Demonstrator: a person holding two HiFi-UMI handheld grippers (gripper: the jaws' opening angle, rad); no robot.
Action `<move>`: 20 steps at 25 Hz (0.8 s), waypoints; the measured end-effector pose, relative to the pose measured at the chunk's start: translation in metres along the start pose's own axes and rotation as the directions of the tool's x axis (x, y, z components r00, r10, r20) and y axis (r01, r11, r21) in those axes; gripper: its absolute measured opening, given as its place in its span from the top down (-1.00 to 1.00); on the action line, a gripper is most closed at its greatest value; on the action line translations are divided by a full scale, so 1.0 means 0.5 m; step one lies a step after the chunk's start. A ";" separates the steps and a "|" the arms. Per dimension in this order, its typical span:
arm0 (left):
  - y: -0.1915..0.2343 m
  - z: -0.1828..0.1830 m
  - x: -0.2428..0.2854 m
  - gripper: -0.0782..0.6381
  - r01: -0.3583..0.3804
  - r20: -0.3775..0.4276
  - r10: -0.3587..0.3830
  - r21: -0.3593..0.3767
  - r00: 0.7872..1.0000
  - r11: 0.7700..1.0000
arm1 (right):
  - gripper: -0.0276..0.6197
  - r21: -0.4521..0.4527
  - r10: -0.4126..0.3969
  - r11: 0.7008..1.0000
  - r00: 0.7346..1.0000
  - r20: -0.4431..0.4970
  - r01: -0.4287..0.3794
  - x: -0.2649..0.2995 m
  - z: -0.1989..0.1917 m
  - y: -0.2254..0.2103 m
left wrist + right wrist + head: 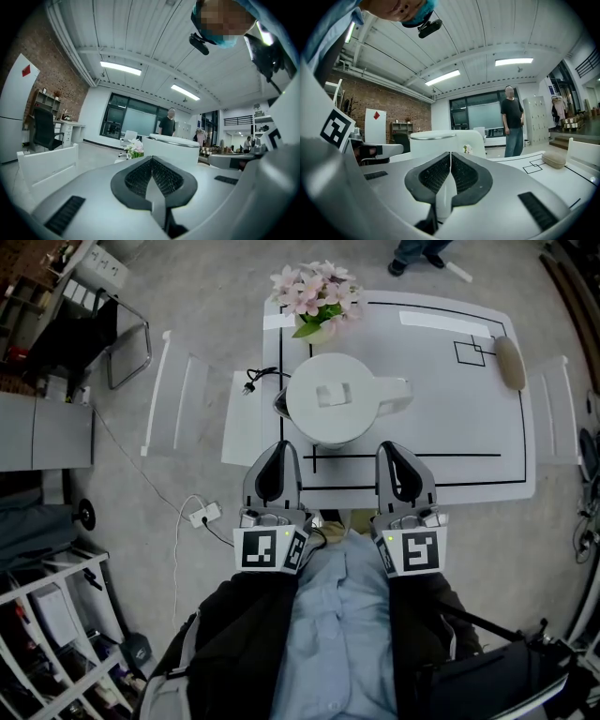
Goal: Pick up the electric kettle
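A white electric kettle (330,397) stands on the white table (450,418), its handle (392,396) pointing right. My left gripper (276,448) sits just in front of the kettle's left side, jaws pressed together with nothing between them. My right gripper (394,450) is in front of the kettle's right side, below the handle, also shut and empty. Over the shut jaws of the left gripper (151,161) rises the kettle (172,146), straight ahead. The right gripper (449,157) has the kettle (440,140) ahead and slightly left.
A vase of pink flowers (316,293) stands behind the kettle. A beige oval pad (510,362) lies at the table's far right. White chairs (183,395) flank the table. A power strip (204,516) and cable lie on the floor at left. A person (513,122) stands beyond the table.
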State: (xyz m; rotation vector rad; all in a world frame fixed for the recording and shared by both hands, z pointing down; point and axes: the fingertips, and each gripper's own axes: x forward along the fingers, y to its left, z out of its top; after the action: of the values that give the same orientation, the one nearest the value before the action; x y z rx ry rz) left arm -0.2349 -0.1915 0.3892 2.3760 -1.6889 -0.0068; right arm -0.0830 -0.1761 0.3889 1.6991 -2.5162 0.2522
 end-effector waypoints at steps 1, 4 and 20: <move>0.002 -0.004 0.003 0.77 -0.008 -0.005 0.008 -0.003 1.000 1.000 | 0.86 -0.001 -0.007 1.000 1.000 -0.003 0.007 0.005 -0.002 -0.007; 0.010 -0.018 0.011 0.77 -0.035 -0.022 0.035 -0.007 0.999 0.999 | 0.86 0.000 -0.024 1.000 1.000 -0.014 0.024 0.017 -0.010 -0.030; 0.078 -0.096 0.042 0.56 -0.171 -0.097 0.167 -0.031 0.981 0.985 | 0.24 0.033 -0.101 0.994 0.988 -0.120 0.105 0.067 -0.103 -0.110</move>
State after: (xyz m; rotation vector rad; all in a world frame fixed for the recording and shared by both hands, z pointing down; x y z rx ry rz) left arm -0.2576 -0.2145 0.4458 2.1616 -1.8221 0.0979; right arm -0.0455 -0.2171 0.4500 1.7663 -2.3467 0.3846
